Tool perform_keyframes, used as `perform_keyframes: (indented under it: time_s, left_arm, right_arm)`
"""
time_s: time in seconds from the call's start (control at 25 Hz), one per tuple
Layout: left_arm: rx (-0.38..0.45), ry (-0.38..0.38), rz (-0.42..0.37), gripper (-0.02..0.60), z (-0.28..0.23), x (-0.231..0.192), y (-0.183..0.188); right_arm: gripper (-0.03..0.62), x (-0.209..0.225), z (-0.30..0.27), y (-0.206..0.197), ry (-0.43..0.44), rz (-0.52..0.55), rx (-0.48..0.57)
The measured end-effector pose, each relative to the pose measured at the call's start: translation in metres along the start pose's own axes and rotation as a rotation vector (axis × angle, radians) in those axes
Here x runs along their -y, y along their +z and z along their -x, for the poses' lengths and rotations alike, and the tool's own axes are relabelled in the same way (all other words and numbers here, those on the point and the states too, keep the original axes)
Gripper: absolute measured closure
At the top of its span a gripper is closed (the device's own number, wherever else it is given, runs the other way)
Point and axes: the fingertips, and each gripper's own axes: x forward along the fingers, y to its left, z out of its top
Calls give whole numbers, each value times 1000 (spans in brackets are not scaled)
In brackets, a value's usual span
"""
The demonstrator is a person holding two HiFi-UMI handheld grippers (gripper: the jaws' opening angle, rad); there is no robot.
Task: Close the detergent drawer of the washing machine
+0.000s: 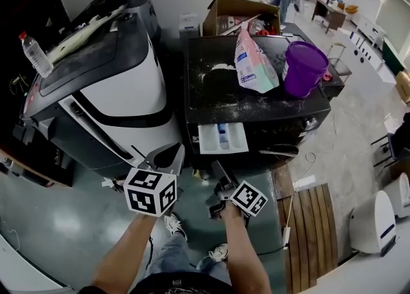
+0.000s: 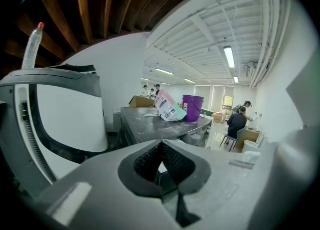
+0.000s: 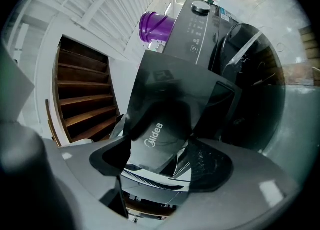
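Just ahead of right tongs (image 3: 159,146), parted and empty, open detergent drawer (image 1: 223,138), left tongs (image 2: 160,146) closed, aside.

A purple bucket (image 1: 305,67) and a pink and white bag (image 1: 254,62) sit side by side, far ahead of the left fingers (image 2: 145,162). White powder (image 1: 221,68) lies left of the bag. A brown box (image 1: 234,14) is behind them. 1 clear bottle (image 1: 36,54) with a red cap stands far off to the fingers' left.

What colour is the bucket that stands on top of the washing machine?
The bucket is purple; the head view shows it best.
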Motion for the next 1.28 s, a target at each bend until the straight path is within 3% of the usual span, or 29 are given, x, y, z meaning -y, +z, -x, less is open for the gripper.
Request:
perform_keyframes:
  time_s: [1.28]
  left_arm:
    - [-26,-67,-22,581,-47,-39,23]
  right_arm:
    - [243,5,-70,35,-56,10,27]
